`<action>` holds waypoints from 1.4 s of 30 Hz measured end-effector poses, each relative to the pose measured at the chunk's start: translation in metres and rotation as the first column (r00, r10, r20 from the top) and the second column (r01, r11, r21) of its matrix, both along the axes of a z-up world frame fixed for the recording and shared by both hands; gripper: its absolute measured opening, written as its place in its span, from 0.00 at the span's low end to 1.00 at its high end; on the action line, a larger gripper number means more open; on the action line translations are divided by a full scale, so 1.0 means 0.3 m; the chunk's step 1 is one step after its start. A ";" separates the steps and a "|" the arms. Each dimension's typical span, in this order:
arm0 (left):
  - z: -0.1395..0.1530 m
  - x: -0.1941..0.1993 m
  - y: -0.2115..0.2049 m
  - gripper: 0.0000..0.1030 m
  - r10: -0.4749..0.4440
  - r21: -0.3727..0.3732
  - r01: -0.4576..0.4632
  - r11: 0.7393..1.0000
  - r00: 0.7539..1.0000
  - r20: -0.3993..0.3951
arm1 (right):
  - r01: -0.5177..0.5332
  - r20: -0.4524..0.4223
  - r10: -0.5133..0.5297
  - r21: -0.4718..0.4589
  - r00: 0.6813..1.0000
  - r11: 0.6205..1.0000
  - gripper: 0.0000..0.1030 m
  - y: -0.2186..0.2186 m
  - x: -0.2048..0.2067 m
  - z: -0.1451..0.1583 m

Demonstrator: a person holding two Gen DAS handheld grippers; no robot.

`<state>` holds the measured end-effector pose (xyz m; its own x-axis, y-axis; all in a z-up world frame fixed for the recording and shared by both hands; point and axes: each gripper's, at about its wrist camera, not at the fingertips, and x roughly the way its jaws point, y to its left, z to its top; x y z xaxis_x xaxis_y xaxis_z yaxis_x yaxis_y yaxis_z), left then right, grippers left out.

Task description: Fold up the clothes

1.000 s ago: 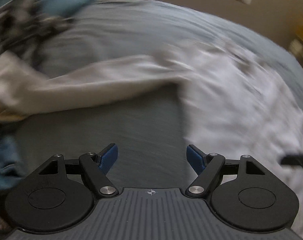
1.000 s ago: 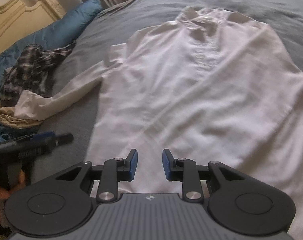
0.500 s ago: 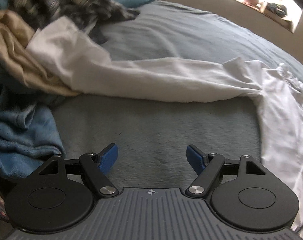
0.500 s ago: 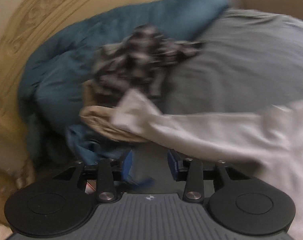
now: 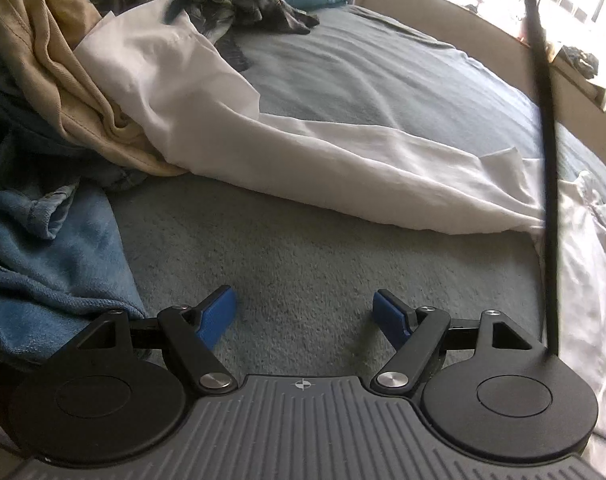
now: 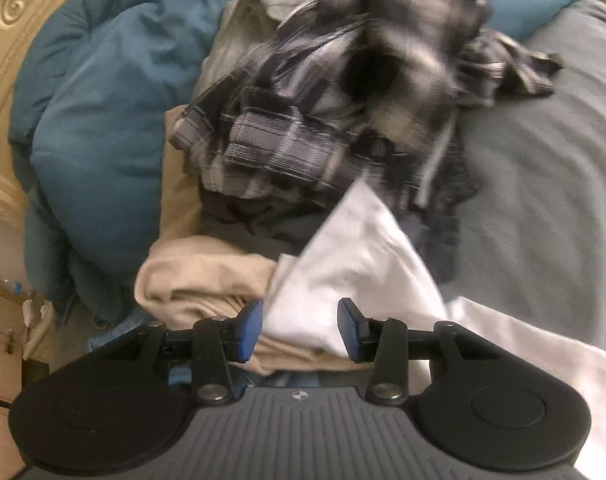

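Observation:
A white shirt lies spread on the grey bedspread (image 5: 383,72). Its body (image 5: 591,280) is at the right edge of the left wrist view, and its long sleeve (image 5: 303,148) runs up-left onto a clothes pile. My left gripper (image 5: 303,308) is open over bare bedspread, short of the sleeve, with nothing between its fingers. My right gripper (image 6: 301,320) hovers open just above the sleeve's cuff end (image 6: 355,256). White cloth shows between its blue pads, which do not press on it.
The pile holds a crumpled plaid shirt (image 6: 323,120), a tan garment (image 6: 199,276) under the cuff and blue denim (image 5: 43,240). A teal duvet (image 6: 95,140) and carved headboard (image 6: 7,12) lie behind. A black cable (image 5: 545,160) crosses the left view.
The right gripper swung from over the shirt's body across to the cuff at the pile, and its jaws widened. The left gripper slid closer to the sleeve and sank a little.

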<state>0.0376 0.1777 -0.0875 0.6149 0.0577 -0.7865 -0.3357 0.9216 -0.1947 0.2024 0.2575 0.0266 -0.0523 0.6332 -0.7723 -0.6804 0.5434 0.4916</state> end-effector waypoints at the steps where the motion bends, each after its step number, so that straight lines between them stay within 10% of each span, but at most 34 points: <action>1: -0.001 0.002 0.001 0.75 0.002 -0.003 -0.002 1.000 1.000 0.001 | -0.012 0.000 0.012 0.003 1.000 1.000 0.43 0.015 -0.003 -0.003; 12: -0.008 0.010 -0.011 0.82 -0.013 0.013 0.013 1.000 1.000 0.004 | -0.069 0.090 0.080 -0.124 0.993 0.990 0.42 0.149 -0.052 -0.071; 26: -0.006 0.021 -0.022 0.82 -0.008 0.018 0.008 1.000 1.000 0.000 | 0.058 0.086 -0.052 -0.080 0.995 0.995 0.06 0.055 -0.014 -0.080; 42: 0.042 -0.004 0.008 0.81 0.037 -0.036 -0.036 0.999 0.999 0.036 | 0.383 0.174 -0.399 0.119 0.900 0.916 0.03 -0.489 0.096 0.239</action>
